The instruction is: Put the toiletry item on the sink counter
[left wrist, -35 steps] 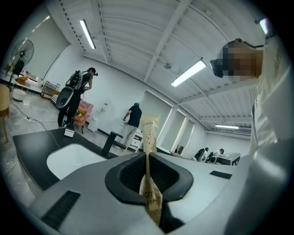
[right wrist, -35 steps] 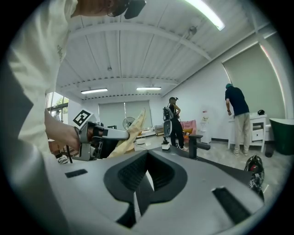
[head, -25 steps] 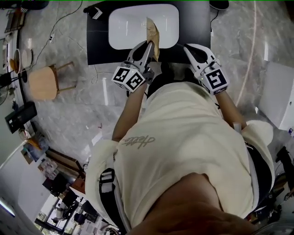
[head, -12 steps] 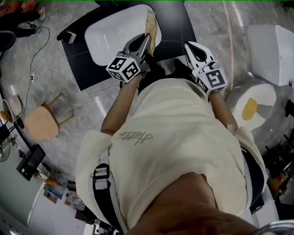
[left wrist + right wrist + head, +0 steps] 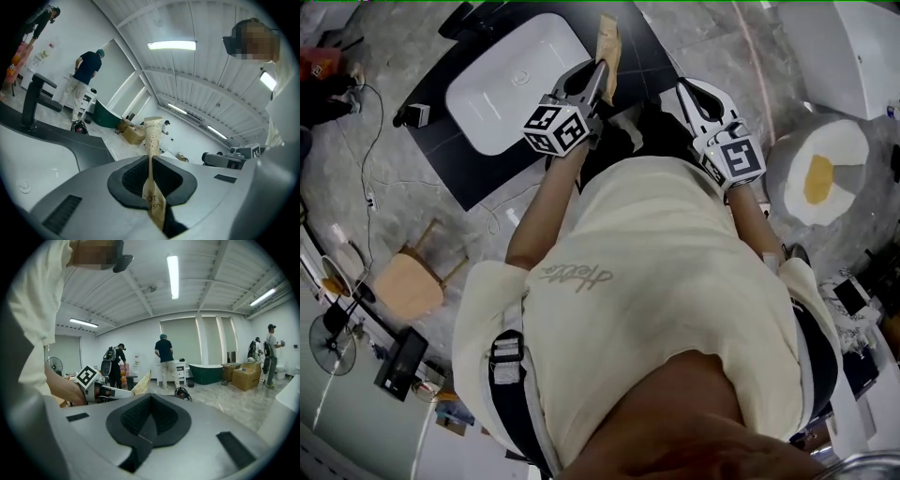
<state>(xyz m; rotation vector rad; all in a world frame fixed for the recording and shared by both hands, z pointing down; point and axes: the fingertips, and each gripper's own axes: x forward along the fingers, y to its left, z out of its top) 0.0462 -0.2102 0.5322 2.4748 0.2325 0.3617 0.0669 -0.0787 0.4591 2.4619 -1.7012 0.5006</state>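
Note:
My left gripper [image 5: 602,73] is shut on a flat tan paper toiletry packet [image 5: 607,49], which sticks up past the jaws over the dark sink counter [image 5: 459,159]. In the left gripper view the same packet [image 5: 152,140] stands pinched between the closed jaws, with the black faucet [image 5: 31,103] at the far left. My right gripper [image 5: 686,92] hangs to the right of the left one with its jaws closed and nothing between them. In the right gripper view the left gripper [image 5: 101,391] and the packet [image 5: 140,383] show at the left.
A white basin [image 5: 511,80] sits in the counter. A round white stool with a yellow spot [image 5: 820,173] stands at the right, a white fixture [image 5: 853,52] beyond it. A wooden chair [image 5: 408,281] and cables lie on the marble floor at the left. People stand far off.
The view has swung: the counter and basin have slid to the upper left and tilted. Both grippers keep their pose, the left still holding the packet.

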